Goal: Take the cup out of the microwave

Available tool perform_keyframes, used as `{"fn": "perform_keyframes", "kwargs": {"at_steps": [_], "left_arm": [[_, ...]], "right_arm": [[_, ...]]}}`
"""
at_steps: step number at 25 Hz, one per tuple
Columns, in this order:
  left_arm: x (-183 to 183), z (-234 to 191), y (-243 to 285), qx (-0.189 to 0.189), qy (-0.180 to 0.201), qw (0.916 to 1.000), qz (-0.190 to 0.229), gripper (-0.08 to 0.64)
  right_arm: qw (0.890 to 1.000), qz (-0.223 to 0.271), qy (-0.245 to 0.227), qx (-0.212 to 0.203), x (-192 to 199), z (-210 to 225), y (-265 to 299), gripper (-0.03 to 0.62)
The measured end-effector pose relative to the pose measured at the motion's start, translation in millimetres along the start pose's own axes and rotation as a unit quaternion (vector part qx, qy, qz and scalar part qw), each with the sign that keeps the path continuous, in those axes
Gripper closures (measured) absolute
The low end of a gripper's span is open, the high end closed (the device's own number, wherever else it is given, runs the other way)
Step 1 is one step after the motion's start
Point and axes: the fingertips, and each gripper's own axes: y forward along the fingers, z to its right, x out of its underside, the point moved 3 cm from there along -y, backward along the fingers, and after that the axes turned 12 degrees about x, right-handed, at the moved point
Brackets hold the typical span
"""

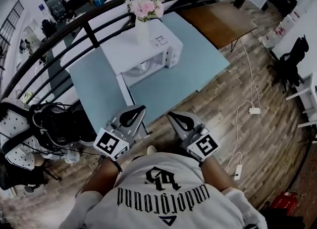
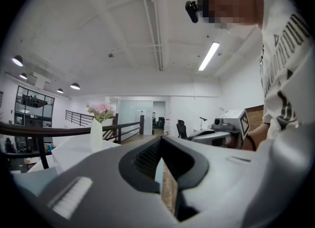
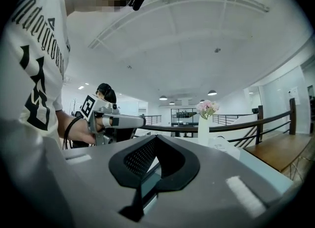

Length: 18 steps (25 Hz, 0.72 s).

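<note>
Approach seems to be the step in hand. The left claw [image 1: 141,108] and the right claw [image 1: 170,114] are held level in front of the person's chest. The microwave [image 1: 148,50] stands ahead of their tips on the blue table [image 1: 183,79], well apart from them. A vase [image 1: 142,29] with pink flowers stands on top of the microwave. The door [image 1: 128,97] appears to be open, swung out toward the left claw. In the opening, ahead of the two claws, there is a pale round shape [image 1: 141,68]. I cannot tell if it is the cup or only the turning plate, so the cup is probably inside but not clearly visible.

To do this step well, I think one claw should open wide before it enters the cavity. It should go in level and straight, stay free of the door edge, and take the cup by its wall without tipping it. The vase above should not be shaken.

The left claw has its jaws together, tips meeting, with nothing between them. The right claw is fully closed too, and it holds and touches nothing.
</note>
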Motion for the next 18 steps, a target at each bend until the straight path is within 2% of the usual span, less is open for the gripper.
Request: {"fn": "perform_keyframes", "kwargs": {"at_steps": [7,18], "left_arm": [[1.7,-28.3,26.3,-0.065,-0.007,0.9979,-0.005,0.511],[-9.7,-67.3,108.4,-0.148,-0.006,0.989,-0.005,0.511]], "right_arm": [[0.998,-0.007,0.007,-0.061,0.9,48.6,32.9,0.592],[0.989,-0.014,-0.004,-0.15,-4.1,150.9,62.5,0.592]]}}
